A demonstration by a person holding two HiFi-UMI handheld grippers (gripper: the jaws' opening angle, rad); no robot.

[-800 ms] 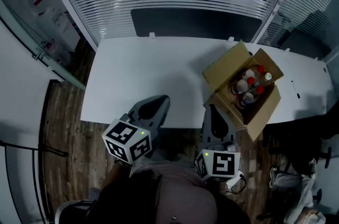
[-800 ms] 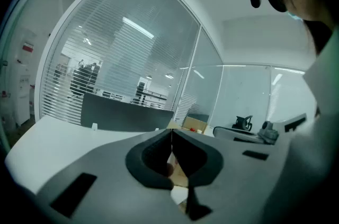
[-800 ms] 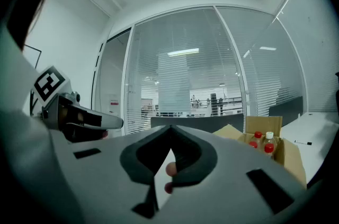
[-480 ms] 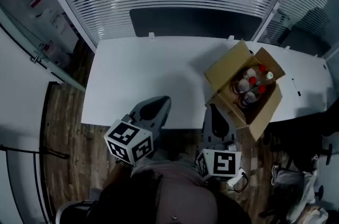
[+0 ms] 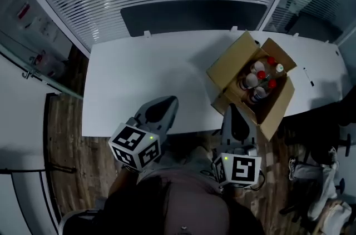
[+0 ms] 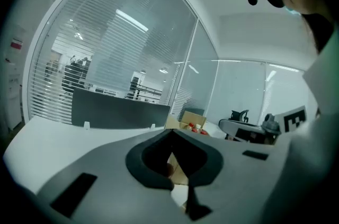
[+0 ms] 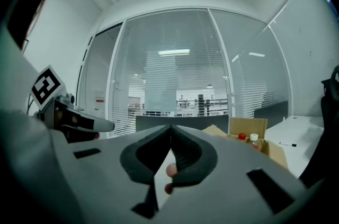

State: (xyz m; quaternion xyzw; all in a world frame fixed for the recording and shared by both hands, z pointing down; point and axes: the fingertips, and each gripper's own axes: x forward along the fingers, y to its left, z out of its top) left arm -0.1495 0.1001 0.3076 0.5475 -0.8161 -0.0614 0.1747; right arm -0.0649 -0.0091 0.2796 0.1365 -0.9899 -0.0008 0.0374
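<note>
Both grippers are down low at the near edge of the white table (image 5: pixel 139 73), jaws pressed together on each, nothing in either one. The left gripper (image 5: pixel 170 100) is over bare tabletop. The right gripper (image 5: pixel 232 108) is just beside the open cardboard box (image 5: pixel 225 70) on the table's right side, with capped bottles (image 5: pixel 261 77) standing inside

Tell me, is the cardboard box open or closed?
Open. The cardboard box has its flaps spread out, and bottles with red and white caps show inside it, on the white table.
</note>
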